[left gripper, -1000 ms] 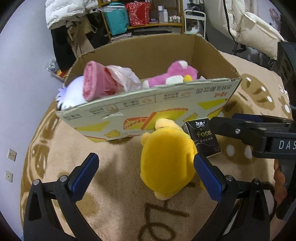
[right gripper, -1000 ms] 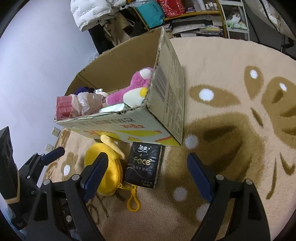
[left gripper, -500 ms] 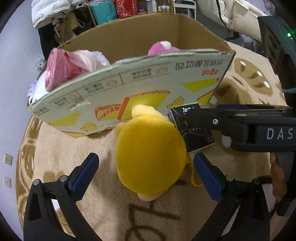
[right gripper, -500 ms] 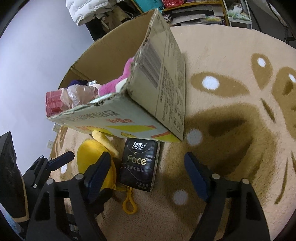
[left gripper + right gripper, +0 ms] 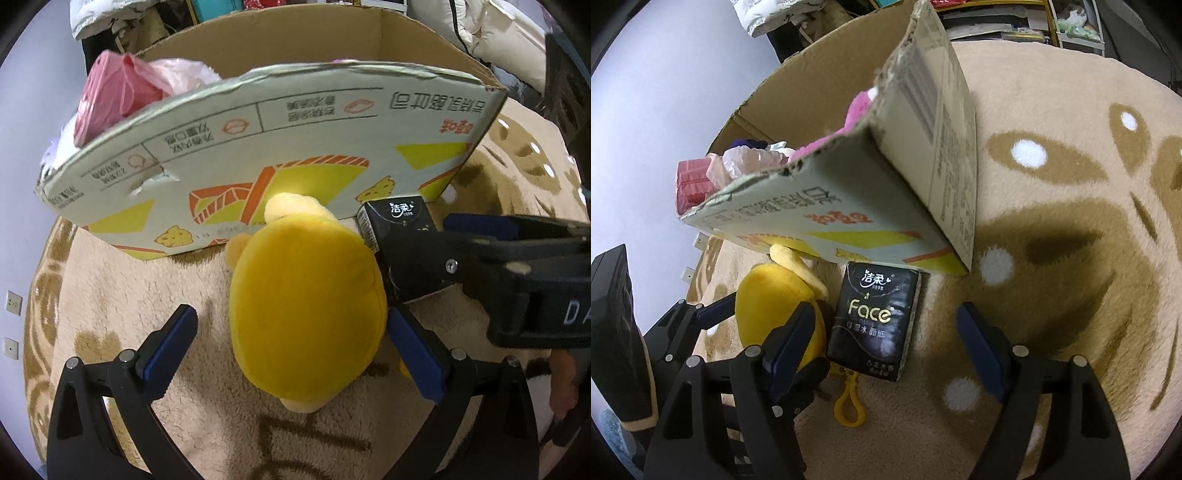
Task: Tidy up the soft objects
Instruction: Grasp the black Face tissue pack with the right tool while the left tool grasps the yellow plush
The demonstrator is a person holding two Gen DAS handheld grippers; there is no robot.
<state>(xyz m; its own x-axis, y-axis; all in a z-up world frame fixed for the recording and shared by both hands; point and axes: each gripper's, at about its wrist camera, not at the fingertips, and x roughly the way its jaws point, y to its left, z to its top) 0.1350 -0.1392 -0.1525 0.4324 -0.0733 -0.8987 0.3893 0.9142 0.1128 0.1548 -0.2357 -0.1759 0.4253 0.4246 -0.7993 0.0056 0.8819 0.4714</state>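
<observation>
Both tongs stand spread wide, gripping nothing. Seen from its own camera, the left gripper (image 5: pixel 291 339) straddles the yellow plush toy (image 5: pixel 306 314), which lies on the beige rug (image 5: pixel 110 295) between the blue pads (image 5: pixel 173 343); the right-hand pad sits just beside the toy's flank, though whether it touches cannot be told, and the left-hand pad is apart from it. Ahead of these fingers rises the printed wall of the cardboard box (image 5: pixel 280 147), with a pink bag (image 5: pixel 110 96) showing over its rim. That view catches only the top end of the black tissue pack (image 5: pixel 399 218), because the right gripper's black arm crosses in front of it. From the right wrist, the right gripper (image 5: pixel 890 339) frames the whole tissue pack (image 5: pixel 875 321), lying flat on the rug (image 5: pixel 1052 258) between the fingers and closer to the left-hand one, its far end against the box (image 5: pixel 923 155) corner. This view alone shows the yellow clip (image 5: pixel 849 406) on the rug just before the pack, the toy (image 5: pixel 768 291) squeezed beside the left-hand finger, a pink plush (image 5: pixel 857 110) inside the box, and the left gripper (image 5: pixel 701 317) reaching in from the left around the toy.
</observation>
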